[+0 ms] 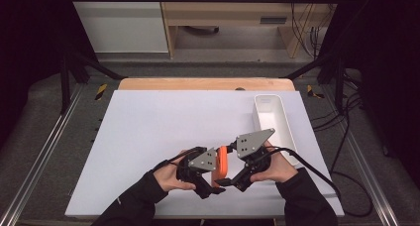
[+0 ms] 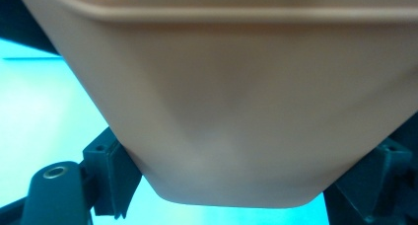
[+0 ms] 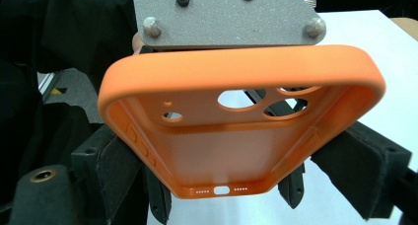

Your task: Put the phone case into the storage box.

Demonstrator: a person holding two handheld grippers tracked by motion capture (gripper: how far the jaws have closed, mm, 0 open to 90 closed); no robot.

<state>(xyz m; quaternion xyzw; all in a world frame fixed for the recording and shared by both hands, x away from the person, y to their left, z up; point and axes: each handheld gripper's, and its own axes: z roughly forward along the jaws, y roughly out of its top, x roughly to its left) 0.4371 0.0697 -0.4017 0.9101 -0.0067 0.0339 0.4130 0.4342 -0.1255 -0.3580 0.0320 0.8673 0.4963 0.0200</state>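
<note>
Closest to the person, at the near edge of the white table (image 1: 148, 127), both hands hold an orange phone case (image 1: 222, 164) between them, lifted on edge. The left gripper (image 1: 210, 184) clamps the case across its width: in the left gripper view the smooth orange back fills the space between the two black jaws, whose pads sit against its sides. The right gripper (image 1: 225, 181) comes in from the opposite side. In the right gripper view the open inside of the case (image 3: 236, 141) faces the camera, with the camera cut-outs toward the top and the charging-port slot at the bottom edge. The black pads (image 3: 118, 170) stand tight against the long sides of the case, so this gripper too has closed on it. The grey plate of the left gripper shows just behind the upper rim.

Farther off, toward the right side of the table, lies a long white tray (image 1: 284, 124), well apart from the case. Beyond the white surface a strip of wooden tabletop (image 1: 198, 84) shows.
</note>
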